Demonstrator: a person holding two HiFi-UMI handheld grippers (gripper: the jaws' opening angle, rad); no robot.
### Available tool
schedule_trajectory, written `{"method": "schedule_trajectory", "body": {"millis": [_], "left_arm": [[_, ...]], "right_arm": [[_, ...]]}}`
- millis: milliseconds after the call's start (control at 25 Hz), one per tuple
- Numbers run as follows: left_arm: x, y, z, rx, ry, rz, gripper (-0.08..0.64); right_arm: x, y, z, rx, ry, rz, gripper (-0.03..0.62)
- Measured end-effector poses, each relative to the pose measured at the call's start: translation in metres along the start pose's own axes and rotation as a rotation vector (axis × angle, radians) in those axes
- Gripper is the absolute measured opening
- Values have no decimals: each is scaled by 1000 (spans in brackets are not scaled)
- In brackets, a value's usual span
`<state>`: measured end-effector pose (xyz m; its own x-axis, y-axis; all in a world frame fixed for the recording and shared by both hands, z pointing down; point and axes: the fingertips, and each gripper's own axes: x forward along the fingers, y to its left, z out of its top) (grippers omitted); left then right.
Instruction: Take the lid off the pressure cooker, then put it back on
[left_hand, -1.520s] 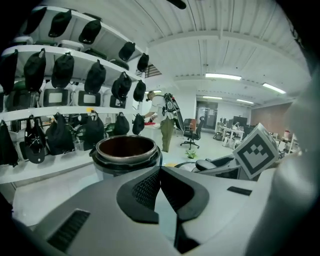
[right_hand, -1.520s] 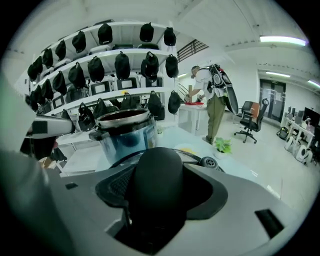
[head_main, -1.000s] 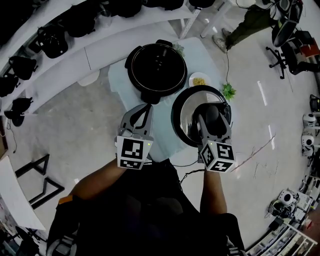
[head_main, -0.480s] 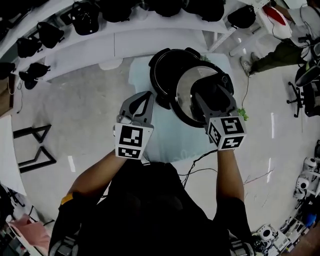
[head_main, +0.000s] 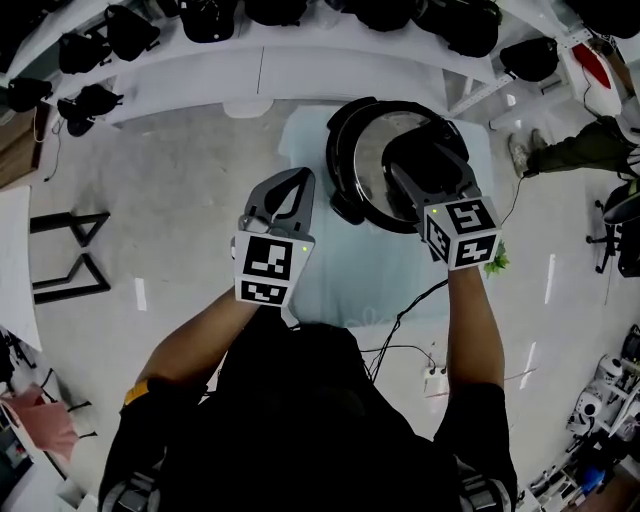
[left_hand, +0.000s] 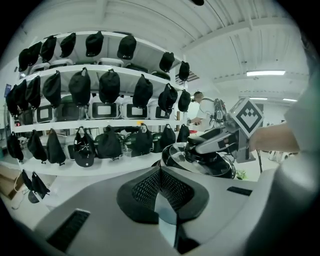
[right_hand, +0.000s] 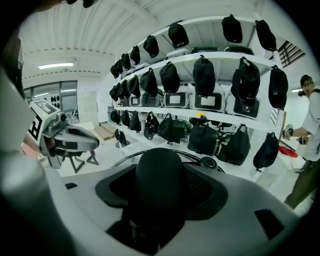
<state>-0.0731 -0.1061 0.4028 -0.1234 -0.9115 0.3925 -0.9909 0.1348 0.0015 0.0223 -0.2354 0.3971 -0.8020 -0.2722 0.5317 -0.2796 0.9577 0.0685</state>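
Now right gripper (head_main: 421, 166) jaws clamp lid (head_main: 373, 168) flat over cooker (head_main: 341, 196); left gripper (head_main: 297, 182) jaws together

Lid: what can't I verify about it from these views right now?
- Whether the lid is seated on the cooker: in the head view, the lid and the right gripper cover where they meet.
- Same join, right gripper view: the handle and the jaws shut on it fill the foreground.
- Cooker body, left gripper view: the left gripper blocks it.
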Motion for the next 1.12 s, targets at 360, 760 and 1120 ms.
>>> {"method": "schedule_trajectory", "body": {"millis": [360, 760, 1120], "left_arm": [[14, 11, -9, -22, 18, 20, 9], [26, 17, -13, -27, 27, 8, 9], [31, 12, -10, -34, 21, -17, 9]], "right_arm": [[36, 0, -8, -32, 32, 86, 295], [53, 1, -11, -87, 49, 201, 296], [51, 2, -13, -68, 46, 172, 296]]}}
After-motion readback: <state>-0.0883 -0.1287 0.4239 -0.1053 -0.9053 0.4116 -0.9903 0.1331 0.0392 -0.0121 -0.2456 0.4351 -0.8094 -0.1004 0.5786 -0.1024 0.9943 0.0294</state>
